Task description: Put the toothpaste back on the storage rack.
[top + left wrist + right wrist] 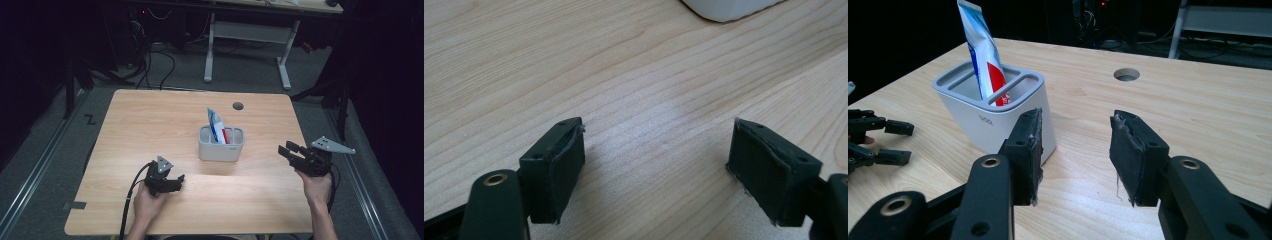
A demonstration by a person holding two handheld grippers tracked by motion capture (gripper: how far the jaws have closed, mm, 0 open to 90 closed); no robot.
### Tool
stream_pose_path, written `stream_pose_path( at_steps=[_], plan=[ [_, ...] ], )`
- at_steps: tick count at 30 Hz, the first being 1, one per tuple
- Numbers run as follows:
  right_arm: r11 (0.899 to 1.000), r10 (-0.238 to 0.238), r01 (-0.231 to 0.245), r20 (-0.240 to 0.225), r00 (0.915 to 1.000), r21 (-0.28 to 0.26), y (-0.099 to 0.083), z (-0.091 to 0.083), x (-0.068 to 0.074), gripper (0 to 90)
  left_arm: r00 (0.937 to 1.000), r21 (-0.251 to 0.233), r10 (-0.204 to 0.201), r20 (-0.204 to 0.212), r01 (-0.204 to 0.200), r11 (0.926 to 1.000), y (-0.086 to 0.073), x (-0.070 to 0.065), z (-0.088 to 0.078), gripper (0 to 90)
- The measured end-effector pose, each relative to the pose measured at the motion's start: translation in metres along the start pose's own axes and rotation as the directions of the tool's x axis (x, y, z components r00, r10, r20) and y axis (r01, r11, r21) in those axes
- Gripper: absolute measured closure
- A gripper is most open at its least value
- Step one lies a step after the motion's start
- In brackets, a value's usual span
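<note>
left gripper (172,181): jaws wide apart, empty, low over table (150,125) | right gripper (292,152): jaws parted, empty | toothpaste tube (979,50): upright in holder (998,117) ahead-left of right fingertips (1125,135) | likely light, soft, slick; pinch flat upper end

Holder (220,146) at table (150,120) centre, tube (216,125) upright in its left slot. Hole (238,106) far behind holder. Left gripper (172,184) near-left, right gripper (290,151) right of holder.

Matt wood-grain table (150,125), smooth white plastic holder (998,120)
</note>
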State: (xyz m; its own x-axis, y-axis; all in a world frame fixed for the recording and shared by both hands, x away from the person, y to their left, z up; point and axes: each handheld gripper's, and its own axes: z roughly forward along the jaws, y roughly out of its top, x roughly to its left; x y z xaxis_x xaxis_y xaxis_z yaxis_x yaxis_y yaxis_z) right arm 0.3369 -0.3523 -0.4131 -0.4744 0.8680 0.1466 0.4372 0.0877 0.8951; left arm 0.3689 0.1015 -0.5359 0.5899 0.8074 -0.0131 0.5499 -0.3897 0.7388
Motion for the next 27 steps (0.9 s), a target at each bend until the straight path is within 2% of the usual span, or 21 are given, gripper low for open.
stream_pose_path(
  at_steps=[13, 27],
  plan=[
    [0.999, 0.041, -0.041, 0.0, 0.9992, 0.03, -0.02, 0.005, -0.003, 54.6, 1.0, 0.0, 0.0, 0.0, 0.0, 1.0, 0.0, 0.0, 0.0, 22.9],
    [0.997, 0.044, -0.044, -0.003, 0.999, 0.066, -0.034, 0.017, -0.002, 54.5, 1.0, 0.0, 0.0, 0.0, 0.0, 1.0, 0.0, 0.0, 0.0, 22.9]
  ],
)
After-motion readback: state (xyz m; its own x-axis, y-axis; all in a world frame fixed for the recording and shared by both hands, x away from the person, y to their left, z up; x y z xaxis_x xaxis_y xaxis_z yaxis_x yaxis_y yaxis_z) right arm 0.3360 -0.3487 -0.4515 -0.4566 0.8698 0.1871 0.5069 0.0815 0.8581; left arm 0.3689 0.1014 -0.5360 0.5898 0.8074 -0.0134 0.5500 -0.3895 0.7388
